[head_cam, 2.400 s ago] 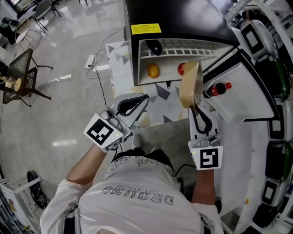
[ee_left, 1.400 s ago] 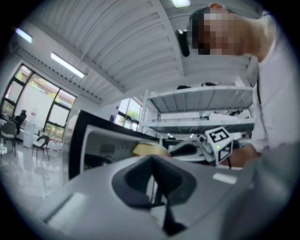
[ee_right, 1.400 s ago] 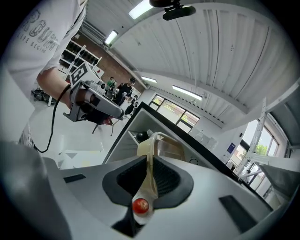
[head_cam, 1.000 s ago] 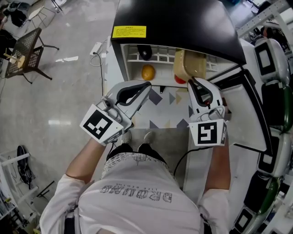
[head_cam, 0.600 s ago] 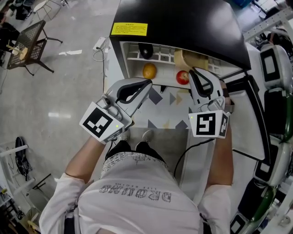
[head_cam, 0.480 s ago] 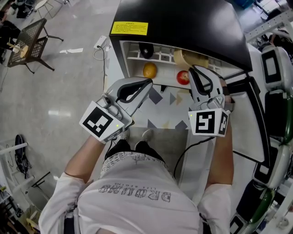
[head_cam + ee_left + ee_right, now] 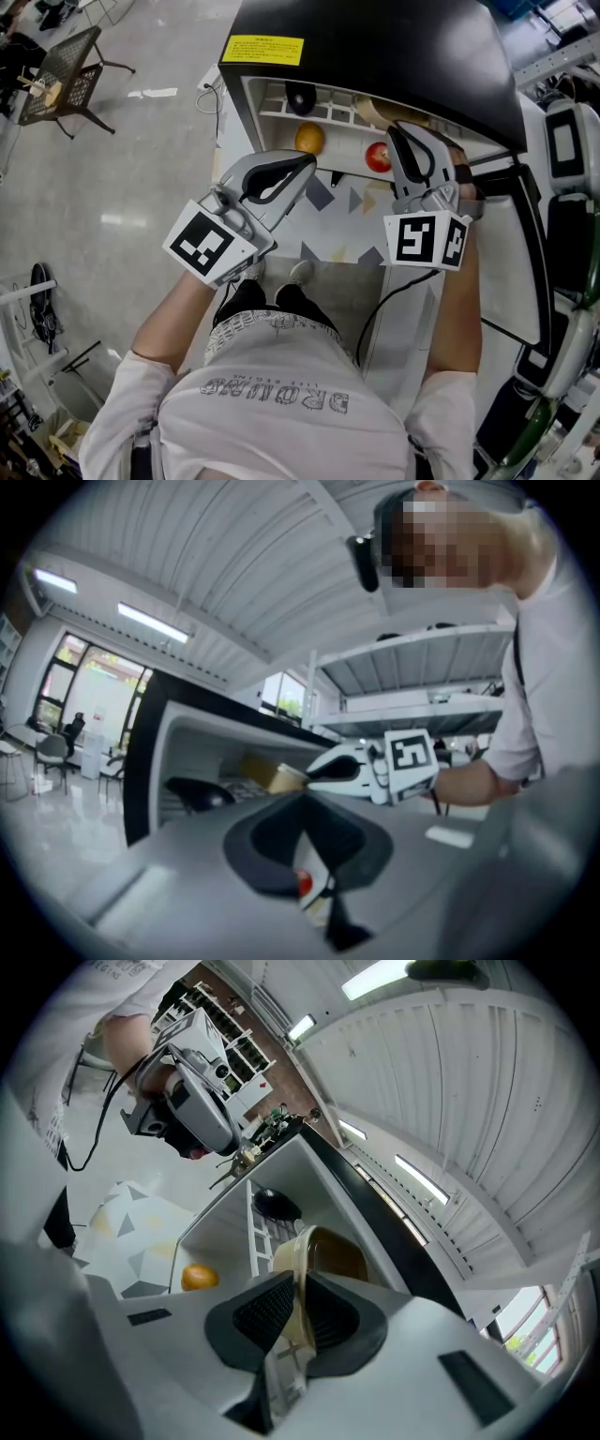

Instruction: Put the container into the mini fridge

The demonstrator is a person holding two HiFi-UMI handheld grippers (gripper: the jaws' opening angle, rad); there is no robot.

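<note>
The tan container [image 7: 373, 111] pokes into the open black mini fridge [image 7: 375, 47], over its white wire shelf [image 7: 328, 114]. My right gripper [image 7: 405, 133] is shut on the container's rim [image 7: 314, 1255], just at the fridge's mouth. Inside, a dark round item [image 7: 298, 97] sits on the shelf, and an orange [image 7: 309, 138] and a red apple [image 7: 377, 157] lie below. My left gripper [image 7: 304, 167] is shut on nothing, held in front of the fridge's left side. In the left gripper view, the container [image 7: 270, 774] shows ahead of the right gripper [image 7: 375, 766].
The fridge door [image 7: 511, 244] stands open to the right. A patterned mat [image 7: 328, 202] lies on the floor before the fridge. A cable [image 7: 208, 84] and a dark chair [image 7: 70, 56] are on the left; racks stand at the far right.
My right gripper has carried the container from in front of the fridge into its upper compartment. The red apple has come into sight below it. The left gripper has hardly moved.
</note>
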